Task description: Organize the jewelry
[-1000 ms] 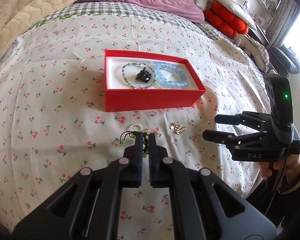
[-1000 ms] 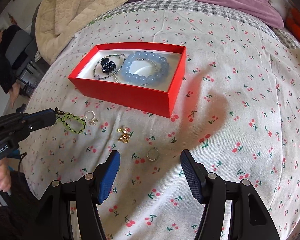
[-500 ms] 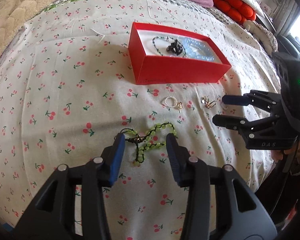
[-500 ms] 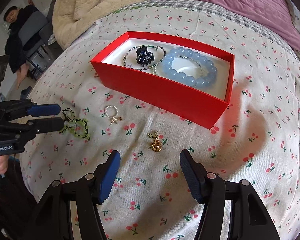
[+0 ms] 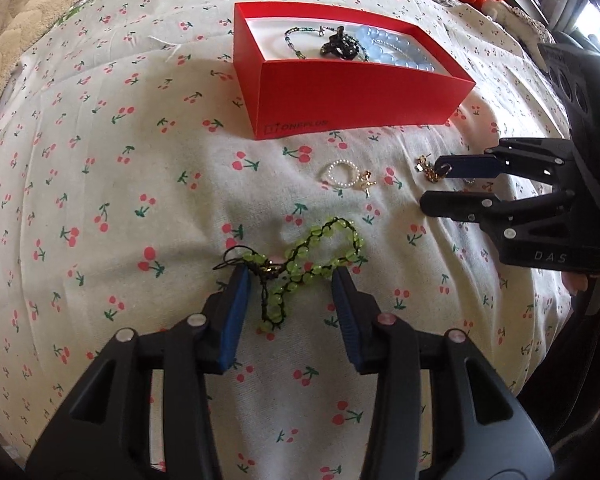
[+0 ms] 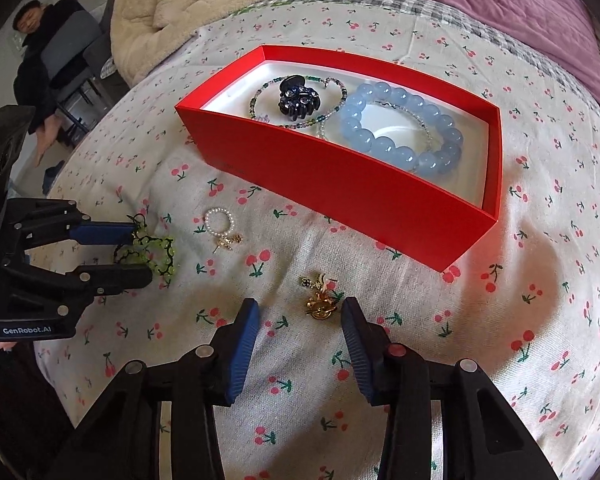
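Box [image 6: 340, 184]: 3 pcs inside; 3 pcs on sheet. Both hand-held grippers [image 5: 290, 280] [image 6: 298, 312] wide, empty.

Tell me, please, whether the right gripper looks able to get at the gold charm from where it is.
Probably yes: the right gripper is open, the gold charm lies between its fingertips on the bedsheet, nothing covering it.

Black tongs [image 5: 290, 276], blue pads [image 6: 242, 340]

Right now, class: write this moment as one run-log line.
left gripper: open, fingers straddling green bead bracelet | right gripper: open around gold charm | red box: blue bracelet, hair clip inside
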### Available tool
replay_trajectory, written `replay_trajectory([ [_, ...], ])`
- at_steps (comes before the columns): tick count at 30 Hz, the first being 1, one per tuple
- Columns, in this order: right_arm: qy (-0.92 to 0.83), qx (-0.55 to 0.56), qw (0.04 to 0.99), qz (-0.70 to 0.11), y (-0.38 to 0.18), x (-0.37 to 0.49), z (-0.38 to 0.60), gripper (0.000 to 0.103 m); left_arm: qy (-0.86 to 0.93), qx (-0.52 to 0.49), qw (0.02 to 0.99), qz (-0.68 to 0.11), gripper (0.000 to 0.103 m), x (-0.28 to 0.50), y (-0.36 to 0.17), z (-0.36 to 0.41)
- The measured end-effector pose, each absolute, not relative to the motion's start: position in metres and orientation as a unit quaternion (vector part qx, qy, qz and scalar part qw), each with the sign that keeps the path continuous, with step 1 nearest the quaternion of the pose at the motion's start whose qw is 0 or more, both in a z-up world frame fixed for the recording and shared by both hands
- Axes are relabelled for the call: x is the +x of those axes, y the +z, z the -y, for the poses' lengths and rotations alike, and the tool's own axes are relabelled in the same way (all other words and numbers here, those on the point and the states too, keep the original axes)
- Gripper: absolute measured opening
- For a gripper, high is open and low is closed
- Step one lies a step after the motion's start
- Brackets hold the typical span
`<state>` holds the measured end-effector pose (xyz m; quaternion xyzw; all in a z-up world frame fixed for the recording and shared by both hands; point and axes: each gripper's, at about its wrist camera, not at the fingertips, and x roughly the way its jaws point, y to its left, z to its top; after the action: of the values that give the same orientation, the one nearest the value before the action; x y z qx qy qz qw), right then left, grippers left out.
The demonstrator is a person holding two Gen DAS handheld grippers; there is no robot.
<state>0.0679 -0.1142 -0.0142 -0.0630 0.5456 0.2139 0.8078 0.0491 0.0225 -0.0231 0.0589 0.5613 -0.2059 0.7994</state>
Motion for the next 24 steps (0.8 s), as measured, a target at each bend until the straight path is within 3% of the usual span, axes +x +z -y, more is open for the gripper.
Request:
replay_trajectory([
  [3, 0.212, -0.066, 0.809, -0.545, -0.015, 0.068, 0.113, 0.04, -0.209, 0.063, 0.798, -0.562, 0.03, 0.048, -0.023, -0.015],
  [8, 0.211, -0.071, 0.808, -0.546, -0.014, 0.069, 0.111, 0.026, -0.205, 0.054, 0.798, -0.564, 0.012, 0.043, -0.026, -0.008],
  [11, 0.209, -0.066, 0.807, -0.548, -0.014, 0.07, 0.115, 0.015, -0.201, 0.045, 0.799, -0.565, 0.011, 0.043, -0.026, -0.009],
  [24, 0.204, -0.044, 0.814, -0.543, 0.012, 0.064, 0.135, 0.015, -0.219, 0.015, 0.824, -0.523, 0.009, 0.04, 0.007, -0.018],
])
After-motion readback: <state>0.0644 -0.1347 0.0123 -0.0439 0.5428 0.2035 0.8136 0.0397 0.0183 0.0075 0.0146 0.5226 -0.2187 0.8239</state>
